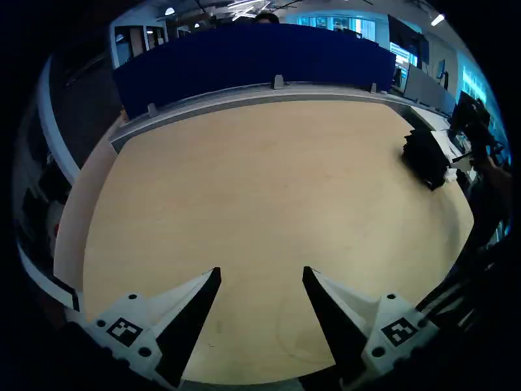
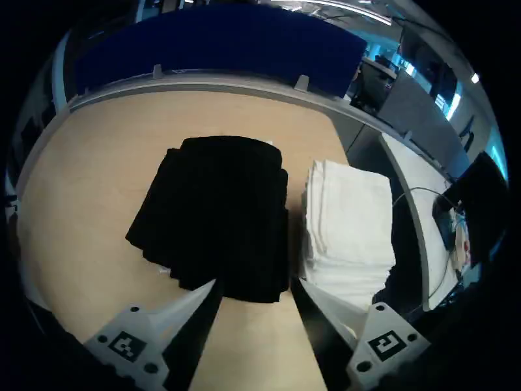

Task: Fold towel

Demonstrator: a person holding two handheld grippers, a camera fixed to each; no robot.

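Your black folded cloth towel stack (image 2: 218, 221), just beside the white folded towel pile (image 2: 348, 228), is likely soft, light, floppy, so pinch a top-layer corner; right gripper (image 2: 257, 281) near that pile and left gripper (image 1: 262, 268) well apart from it both gape empty.
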